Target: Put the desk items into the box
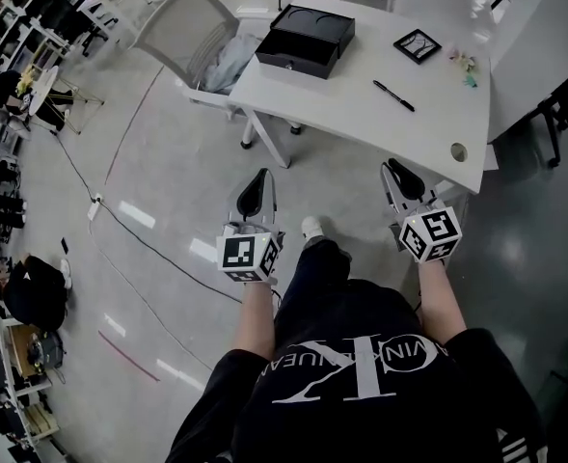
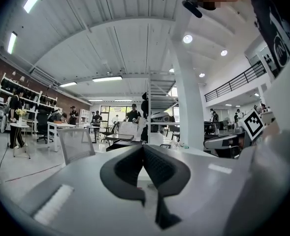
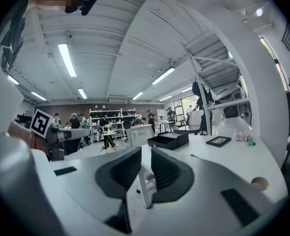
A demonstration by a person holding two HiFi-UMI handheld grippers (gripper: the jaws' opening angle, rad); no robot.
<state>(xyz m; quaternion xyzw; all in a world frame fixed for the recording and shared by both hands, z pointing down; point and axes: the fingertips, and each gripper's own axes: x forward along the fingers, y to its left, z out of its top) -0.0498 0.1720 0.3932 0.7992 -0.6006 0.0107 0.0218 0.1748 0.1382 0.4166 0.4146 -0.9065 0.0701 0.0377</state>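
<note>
Tabletop: white, smooth, faint sheen
Box: black, matt, hard-walled
Floor: grey, glossy — lamps mirrored in pale streaks
Chair: grey mesh back
Cloth: soft, crumpled, pale grey, on the chair seat
Right hand-held gripper: smooth grey matt plastic shell
Pads: dark, ribbed, matt — rubbery look
Pen: black, finish too small to tell

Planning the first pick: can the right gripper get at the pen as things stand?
Probably yes. The pen lies alone on the desk with nothing over it. The right gripper is empty and close to the desk's front edge.
</note>
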